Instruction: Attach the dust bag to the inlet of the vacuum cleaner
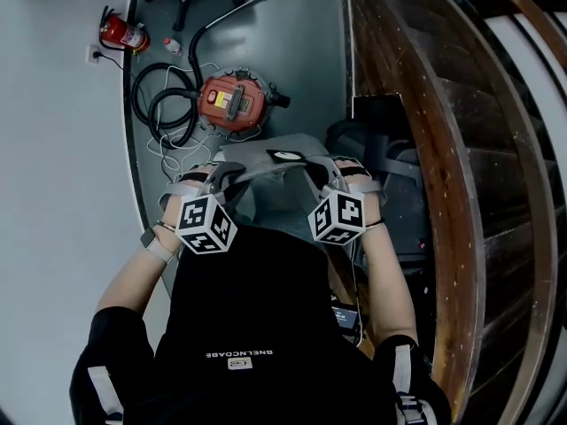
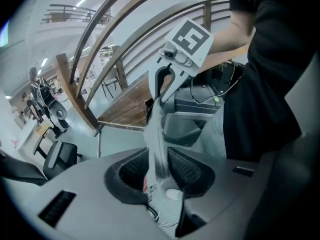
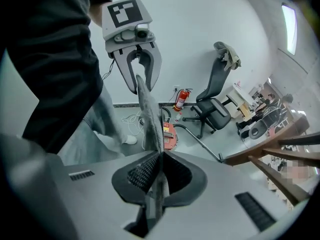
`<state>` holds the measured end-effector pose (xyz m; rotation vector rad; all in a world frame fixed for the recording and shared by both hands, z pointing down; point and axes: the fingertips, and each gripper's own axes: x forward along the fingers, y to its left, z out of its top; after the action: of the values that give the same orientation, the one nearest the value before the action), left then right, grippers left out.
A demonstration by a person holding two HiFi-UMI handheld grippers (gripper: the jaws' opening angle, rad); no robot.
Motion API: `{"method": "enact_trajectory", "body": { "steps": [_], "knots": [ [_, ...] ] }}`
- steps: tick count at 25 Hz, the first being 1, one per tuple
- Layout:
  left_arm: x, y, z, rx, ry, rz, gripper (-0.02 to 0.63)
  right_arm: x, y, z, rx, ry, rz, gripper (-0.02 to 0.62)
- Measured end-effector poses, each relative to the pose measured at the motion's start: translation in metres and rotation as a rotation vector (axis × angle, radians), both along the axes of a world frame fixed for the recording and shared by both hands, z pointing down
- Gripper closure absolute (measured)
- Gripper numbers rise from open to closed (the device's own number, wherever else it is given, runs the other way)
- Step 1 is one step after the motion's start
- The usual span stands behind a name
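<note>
A grey fabric dust bag [image 1: 285, 149] hangs stretched between my two grippers, over the floor in front of the person. Its round opening faces up in the head view. The red vacuum cleaner [image 1: 232, 103] stands on the floor beyond it, apart from the bag. My left gripper [image 1: 215, 177] is at the bag's left edge. In the left gripper view the fabric [image 2: 157, 134] runs between the pads with a gap beside it, so this gripper [image 2: 159, 171] is open. My right gripper [image 3: 159, 171] is shut on the bag's right edge [image 3: 147, 114].
A black hose [image 1: 164, 104] and white cable lie coiled left of the vacuum cleaner. A fire extinguisher [image 1: 122, 34] stands by the wall. A wooden stair rail [image 1: 461, 149] runs along the right, with dark cases [image 1: 381, 149] at its foot. An office chair [image 3: 212, 109] stands further off.
</note>
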<state>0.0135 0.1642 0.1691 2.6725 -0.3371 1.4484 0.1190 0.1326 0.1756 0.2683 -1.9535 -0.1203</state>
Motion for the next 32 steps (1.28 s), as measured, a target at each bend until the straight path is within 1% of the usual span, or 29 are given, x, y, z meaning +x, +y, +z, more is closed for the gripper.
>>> {"method": "enact_trajectory", "body": {
  "steps": [1, 2, 3, 9, 15, 18, 20, 21, 22, 23, 29, 32],
  "knots": [
    [0.002, 0.001, 0.001, -0.001, 0.000, 0.005, 0.473, 0.001, 0.000, 0.003, 0.000, 0.016, -0.004, 0.551],
    [0.004, 0.002, 0.002, 0.003, -0.002, 0.010, 0.450, 0.002, 0.000, 0.006, 0.000, 0.029, -0.008, 0.551],
    [0.005, 0.002, 0.003, 0.008, -0.003, 0.015, 0.445, 0.003, 0.000, 0.008, 0.000, 0.041, -0.011, 0.551],
    [0.024, -0.002, 0.021, -0.001, 0.010, 0.024, 0.440, 0.008, 0.001, 0.023, 0.002, 0.117, -0.014, 0.551],
    [0.060, -0.012, 0.043, -0.021, 0.045, 0.037, 0.440, 0.011, 0.003, 0.037, -0.016, 0.123, -0.019, 0.551],
    [0.072, -0.019, 0.058, -0.005, 0.028, 0.038, 0.440, 0.009, 0.006, 0.049, -0.024, 0.126, -0.037, 0.551],
    [0.075, -0.025, 0.069, 0.004, 0.015, 0.015, 0.442, 0.009, 0.005, 0.058, -0.030, 0.130, -0.046, 0.551],
    [0.075, -0.028, 0.075, 0.004, 0.013, 0.001, 0.452, 0.009, 0.003, 0.063, -0.032, 0.133, -0.048, 0.551],
    [0.075, -0.031, 0.080, 0.005, 0.014, -0.010, 0.514, 0.009, 0.002, 0.068, -0.035, 0.136, -0.050, 0.551],
    [0.075, -0.032, 0.086, 0.008, 0.018, -0.018, 0.541, 0.009, 0.000, 0.073, -0.038, 0.138, -0.052, 0.551],
    [0.079, -0.043, 0.131, 0.028, 0.022, -0.041, 0.561, 0.014, -0.011, 0.115, -0.035, 0.181, -0.087, 0.551],
    [0.083, -0.051, 0.153, 0.057, 0.020, -0.061, 0.566, 0.018, -0.023, 0.140, -0.028, 0.195, -0.097, 0.551]
  ]
}}
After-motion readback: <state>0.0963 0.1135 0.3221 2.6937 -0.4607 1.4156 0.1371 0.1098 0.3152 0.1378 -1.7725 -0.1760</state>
